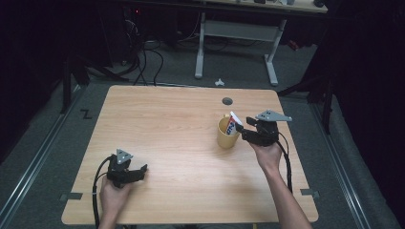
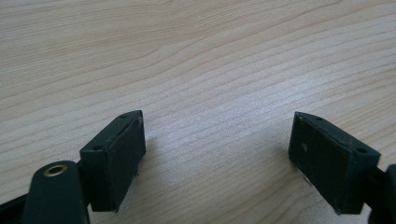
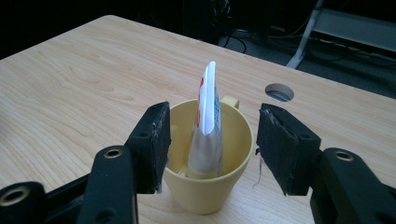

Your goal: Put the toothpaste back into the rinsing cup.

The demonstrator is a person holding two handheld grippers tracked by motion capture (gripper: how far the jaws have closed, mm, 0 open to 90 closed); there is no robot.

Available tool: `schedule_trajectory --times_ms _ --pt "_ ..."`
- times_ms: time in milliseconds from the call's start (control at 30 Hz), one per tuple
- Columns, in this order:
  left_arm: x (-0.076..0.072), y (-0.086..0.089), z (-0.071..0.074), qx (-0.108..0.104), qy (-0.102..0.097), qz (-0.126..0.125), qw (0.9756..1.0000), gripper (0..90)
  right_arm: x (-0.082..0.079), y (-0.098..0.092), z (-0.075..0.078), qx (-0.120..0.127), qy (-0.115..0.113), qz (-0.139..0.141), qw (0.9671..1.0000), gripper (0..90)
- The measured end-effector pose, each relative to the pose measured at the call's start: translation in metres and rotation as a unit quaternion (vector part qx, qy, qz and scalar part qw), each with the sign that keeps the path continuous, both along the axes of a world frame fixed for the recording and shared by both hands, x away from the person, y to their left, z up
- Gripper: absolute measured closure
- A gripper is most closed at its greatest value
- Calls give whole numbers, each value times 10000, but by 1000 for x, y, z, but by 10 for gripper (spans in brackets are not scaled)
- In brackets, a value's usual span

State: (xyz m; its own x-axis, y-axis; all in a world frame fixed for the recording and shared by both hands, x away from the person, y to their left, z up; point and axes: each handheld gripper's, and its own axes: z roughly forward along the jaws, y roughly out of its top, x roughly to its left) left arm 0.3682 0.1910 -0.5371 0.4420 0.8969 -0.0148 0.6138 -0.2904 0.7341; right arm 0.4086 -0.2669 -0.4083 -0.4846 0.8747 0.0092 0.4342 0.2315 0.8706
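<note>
- A yellow cup (image 1: 226, 135) is seen standing upright on the wooden surface (image 1: 181, 143), on the right half of it and toward the far edge.
- A white tube (image 1: 233, 123) with red and blue print is held inside the cup; its cap end is set down at the cup's bottom and its flat crimped end is raised above the rim, tilted slightly.
- In the right gripper view the tube (image 3: 208, 116) is shown leaning against the far wall of the cup (image 3: 205, 186), whose small handle is turned away from the camera.
- The right gripper (image 1: 242, 131) is held just beside the cup, on the side nearer the surface's right edge, pointed at it.
- The jaws of the right gripper (image 3: 212, 149) are spread wide, released, with one on either side of the cup; the left pad is seen close against the cup's wall, the right pad clearly apart from it, and nothing is grasped.
- A round cable hole (image 1: 227, 101) is cut in the surface just beyond the cup.
- The left gripper (image 1: 138, 172) is rested low, well apart from the cup, toward the near left corner.
- The jaws of the left gripper (image 2: 217, 154) are likewise released, with bare wood between them.
</note>
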Motion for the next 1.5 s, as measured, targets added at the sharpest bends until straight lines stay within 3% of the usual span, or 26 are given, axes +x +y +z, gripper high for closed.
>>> schedule_trajectory --times_ms 1500 --pt "0 0 0 2 -1 2 10000 192 -38 -32 7 337 -215 -82 9992 466"
